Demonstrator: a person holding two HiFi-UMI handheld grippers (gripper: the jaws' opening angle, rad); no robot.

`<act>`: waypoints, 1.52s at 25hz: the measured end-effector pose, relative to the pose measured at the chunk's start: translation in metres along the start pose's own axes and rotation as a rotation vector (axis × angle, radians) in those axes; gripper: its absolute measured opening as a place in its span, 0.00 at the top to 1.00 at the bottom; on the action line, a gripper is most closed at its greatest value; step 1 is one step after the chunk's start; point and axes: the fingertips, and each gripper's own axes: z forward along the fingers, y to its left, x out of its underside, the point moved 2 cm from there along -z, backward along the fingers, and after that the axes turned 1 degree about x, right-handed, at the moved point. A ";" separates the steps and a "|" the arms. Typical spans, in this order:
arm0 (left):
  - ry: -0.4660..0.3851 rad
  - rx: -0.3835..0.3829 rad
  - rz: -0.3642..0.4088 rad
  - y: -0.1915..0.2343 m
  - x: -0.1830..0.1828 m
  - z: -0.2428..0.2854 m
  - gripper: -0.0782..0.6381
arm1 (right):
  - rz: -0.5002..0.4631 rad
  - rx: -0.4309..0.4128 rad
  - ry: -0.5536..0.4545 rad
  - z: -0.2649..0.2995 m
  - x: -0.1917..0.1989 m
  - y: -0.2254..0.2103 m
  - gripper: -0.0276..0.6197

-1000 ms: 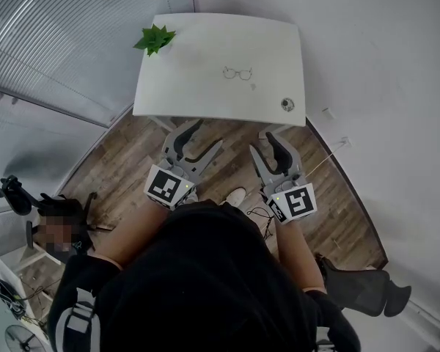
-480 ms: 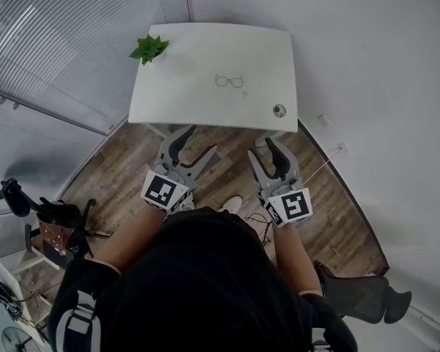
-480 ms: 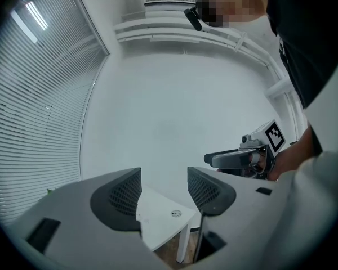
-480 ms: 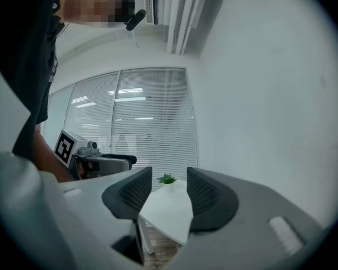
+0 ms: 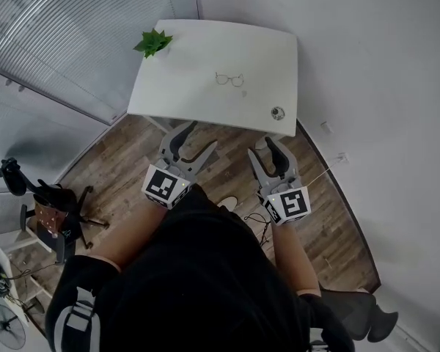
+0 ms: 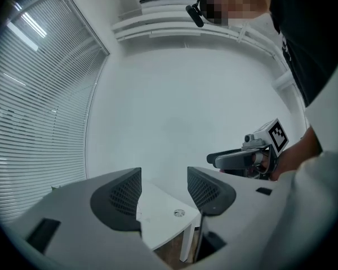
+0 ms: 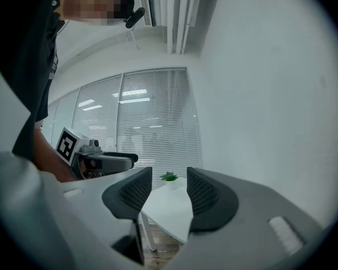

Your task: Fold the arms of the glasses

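Where the glasses lie: the glasses (image 5: pixel 229 79) rest near the middle of the white desk (image 5: pixel 183 97), well apart from me and untouched. They are too small here to tell how the arms stand.
My left tongs (image 5: pixel 198 139): spread wide with nothing between them, held level, short of the desk's near edge.
My right tongs (image 5: pixel 264 152): likewise spread and empty.
Risk, thin frame: I judge it could skid or tip if one side pushes before the other steadies it.
Risk, hinge: pinching a lens or forcing an arm could bend it.
Risk, neighbours: a speck just beside the glasses, which I cannot identify, might get swept. The plant (image 5: pixel 153 42) and the round disc (image 5: pixel 278 113) sit well clear.
Writing: none legible. The marker cubes (image 5: pixel 163 186) show only black-and-white squares, and the disc's pattern is too small to read.
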 end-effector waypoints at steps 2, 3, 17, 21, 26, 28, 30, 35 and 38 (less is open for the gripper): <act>0.012 -0.006 0.001 0.001 0.000 0.004 0.54 | 0.016 -0.002 0.004 0.003 0.003 -0.005 0.64; 0.018 -0.009 -0.001 0.003 0.002 0.006 0.54 | 0.020 -0.004 0.009 0.005 0.004 -0.007 0.64; 0.038 0.007 -0.028 0.104 0.023 0.083 0.55 | 0.009 0.023 0.073 0.114 0.022 -0.060 0.65; 0.057 0.034 -0.041 0.140 0.036 0.108 0.55 | -0.011 0.048 0.084 0.155 0.028 -0.075 0.65; 0.083 0.078 -0.052 0.175 0.058 0.138 0.55 | -0.036 0.077 0.126 0.199 0.043 -0.092 0.66; 0.098 0.099 -0.052 0.185 0.069 0.149 0.55 | -0.028 0.095 0.139 0.213 0.051 -0.098 0.67; 0.115 0.123 -0.044 0.191 0.082 0.159 0.55 | -0.028 0.107 0.152 0.224 0.056 -0.103 0.67; 0.175 0.161 -0.038 0.201 0.119 0.179 0.55 | -0.016 0.126 0.174 0.245 0.068 -0.113 0.67; 0.215 0.156 -0.048 0.204 0.138 0.188 0.55 | -0.010 0.118 0.194 0.254 0.079 -0.119 0.67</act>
